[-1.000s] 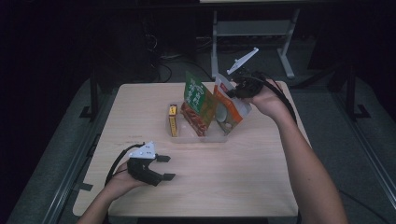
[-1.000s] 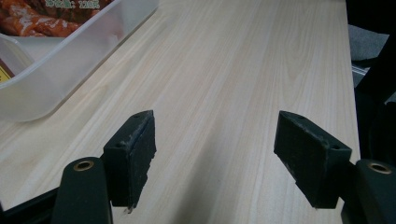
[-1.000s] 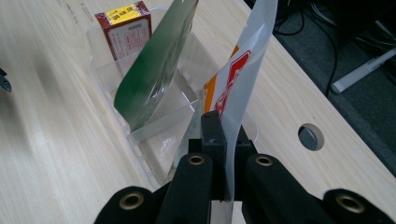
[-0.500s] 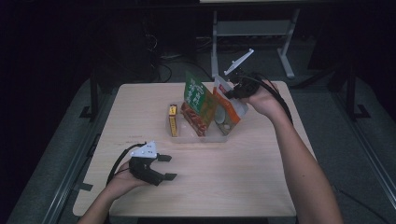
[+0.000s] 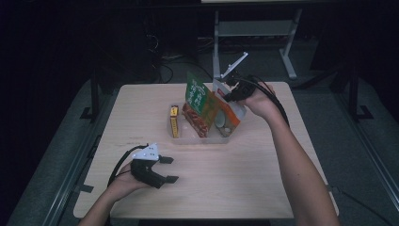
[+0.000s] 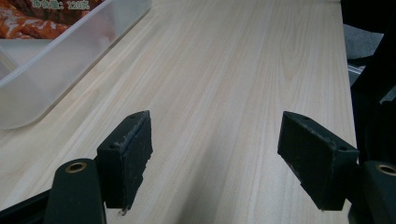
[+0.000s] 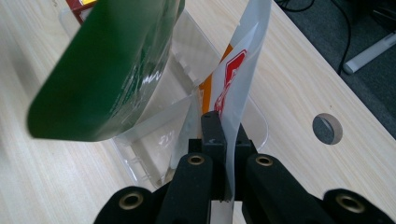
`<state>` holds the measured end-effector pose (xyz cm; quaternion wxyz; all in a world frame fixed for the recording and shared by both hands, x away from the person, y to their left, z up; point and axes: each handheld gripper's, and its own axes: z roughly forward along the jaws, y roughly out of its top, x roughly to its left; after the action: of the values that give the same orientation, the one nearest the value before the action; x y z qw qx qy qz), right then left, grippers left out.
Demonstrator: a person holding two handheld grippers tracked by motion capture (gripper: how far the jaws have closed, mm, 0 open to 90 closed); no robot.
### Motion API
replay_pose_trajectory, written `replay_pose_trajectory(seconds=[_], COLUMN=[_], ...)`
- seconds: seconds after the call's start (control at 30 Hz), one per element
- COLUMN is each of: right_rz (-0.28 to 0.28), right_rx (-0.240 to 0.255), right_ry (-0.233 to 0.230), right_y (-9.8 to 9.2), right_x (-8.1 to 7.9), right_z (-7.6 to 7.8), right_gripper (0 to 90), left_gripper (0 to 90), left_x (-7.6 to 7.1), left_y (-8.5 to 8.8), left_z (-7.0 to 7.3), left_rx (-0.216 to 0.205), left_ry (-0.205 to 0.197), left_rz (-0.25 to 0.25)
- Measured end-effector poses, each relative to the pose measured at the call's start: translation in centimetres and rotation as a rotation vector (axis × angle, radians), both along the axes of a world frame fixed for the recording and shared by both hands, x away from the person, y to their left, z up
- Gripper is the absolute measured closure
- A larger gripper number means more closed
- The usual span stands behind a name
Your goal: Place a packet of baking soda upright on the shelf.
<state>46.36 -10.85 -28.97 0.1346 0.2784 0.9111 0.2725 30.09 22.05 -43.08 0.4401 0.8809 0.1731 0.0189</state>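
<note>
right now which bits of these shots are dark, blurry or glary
High view: the table is lit, its surroundings nearly black. Left gripper view: the open left tool is sharp, the clear bin soft. Right gripper view: the green packet is blurred up close, with glare on the bin's plastic.

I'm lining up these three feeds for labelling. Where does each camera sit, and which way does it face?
High view: above the person's side, facing forward and down on the table; forearms, both tools.
Left gripper view: on the left tool, along its open jaws.
Right gripper view: on the right tool, jaws clamping a white pouch.
Shared: the clear tray, in all three.
</note>
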Motion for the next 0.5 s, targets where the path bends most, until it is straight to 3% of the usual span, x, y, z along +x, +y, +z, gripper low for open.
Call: replay_pose_trajectory(seconds=[0.5], right_rz=[-0.042], right_rx=[0.006], right_ry=[0.033], right_y=[0.21], right_x=[0.88], right_z=[-0.99], right_gripper=[90.0], left_gripper=[25.7], left_x=[-0.17], left_y=[-0.44], left_z=[-0.11], left_rx=[0.012], left_ry=[0.004], left_rz=[-0.022])
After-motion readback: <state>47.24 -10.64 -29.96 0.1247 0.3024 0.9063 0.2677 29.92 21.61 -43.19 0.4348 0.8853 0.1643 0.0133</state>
